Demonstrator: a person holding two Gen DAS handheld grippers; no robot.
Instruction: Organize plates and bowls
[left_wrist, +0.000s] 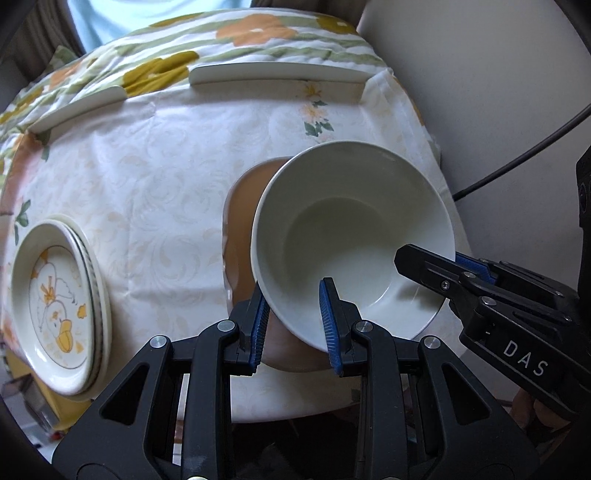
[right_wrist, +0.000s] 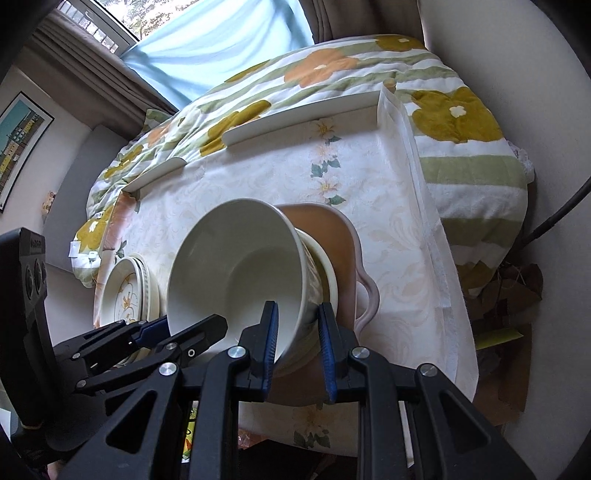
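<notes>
Two grippers hold one empty white bowl above the brown dish.
We clamp its rim with left gripper and right gripper; "DAS" shows on one.

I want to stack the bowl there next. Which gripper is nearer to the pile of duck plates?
Left. The left gripper clamps the white bowl's rim on the side facing the duck plates; the right gripper clamps the opposite rim, farther away.
</notes>
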